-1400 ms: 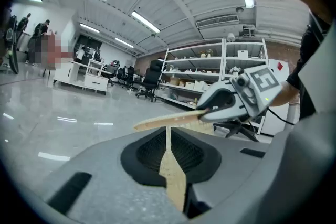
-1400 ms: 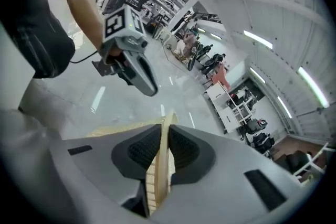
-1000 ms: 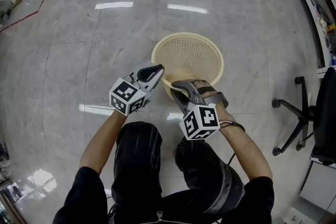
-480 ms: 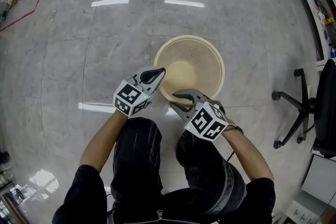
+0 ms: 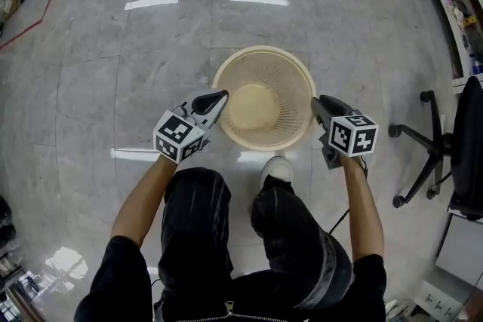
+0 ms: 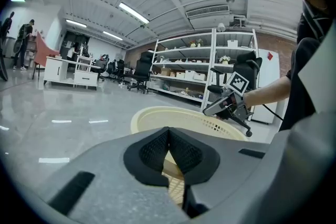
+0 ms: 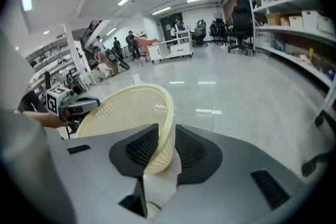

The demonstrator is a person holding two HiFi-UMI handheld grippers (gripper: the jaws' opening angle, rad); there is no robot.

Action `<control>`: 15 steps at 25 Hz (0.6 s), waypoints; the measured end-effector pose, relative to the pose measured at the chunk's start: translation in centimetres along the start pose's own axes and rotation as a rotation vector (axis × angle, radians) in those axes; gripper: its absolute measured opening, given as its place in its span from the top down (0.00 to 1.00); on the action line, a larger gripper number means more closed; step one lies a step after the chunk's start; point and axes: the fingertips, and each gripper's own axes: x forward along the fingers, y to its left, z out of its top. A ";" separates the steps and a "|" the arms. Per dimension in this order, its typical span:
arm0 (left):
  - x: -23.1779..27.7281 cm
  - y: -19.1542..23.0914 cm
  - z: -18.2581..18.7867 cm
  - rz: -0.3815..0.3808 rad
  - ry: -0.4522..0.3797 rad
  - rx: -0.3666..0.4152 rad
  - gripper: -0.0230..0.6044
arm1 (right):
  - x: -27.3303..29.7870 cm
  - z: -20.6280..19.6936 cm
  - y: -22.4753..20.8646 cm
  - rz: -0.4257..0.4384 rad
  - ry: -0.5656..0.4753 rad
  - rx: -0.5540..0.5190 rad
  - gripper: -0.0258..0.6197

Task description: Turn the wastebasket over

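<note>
On the polished grey floor point(image 5: 151, 49), just ahead of the person's white shoe point(image 5: 277, 170), the wastebasket point(image 5: 287, 90) stands upright, mouth up. It is round, cream plastic, with fine mesh walls, a smooth band of rim and a solid-looking base.

The head view, looking steeply down, shows the two grippers at opposite sides of the rim: the left gripper point(image 5: 216, 97) at its left side, the right gripper point(image 5: 318, 102) at its right. Only the gripper views show the jaws.

In the left gripper view the black ribbed pads are pressed together, pinching the basket's rim, with mesh showing just beneath them. In the right gripper view the jaws stand partly apart and have just been opening. The rim and wall rise between the pads, close against one pad, with a gap to the other.

These level views also take in the room: metal shelves point(image 6: 210, 76) and white desks point(image 6: 71, 72).

Bare floor lies beyond and left of the basket. An office chair point(image 5: 430, 162) stands well apart at the right.
</note>
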 end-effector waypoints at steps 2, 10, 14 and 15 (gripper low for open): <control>0.2 0.4 0.1 0.011 0.001 -0.002 0.95 | 0.5 -0.4 0.3 0.026 0.007 0.041 0.83; 1.3 4.0 1.5 0.070 -0.014 -0.015 0.95 | 0.9 -0.7 1.4 0.034 0.040 0.113 0.82; 1.1 4.6 1.2 0.084 0.003 0.001 0.95 | 0.9 -1.2 2.4 0.029 0.036 0.084 0.81; 1.1 4.5 1.2 0.088 0.004 0.006 0.95 | 0.9 -1.1 2.3 0.026 0.027 0.077 0.81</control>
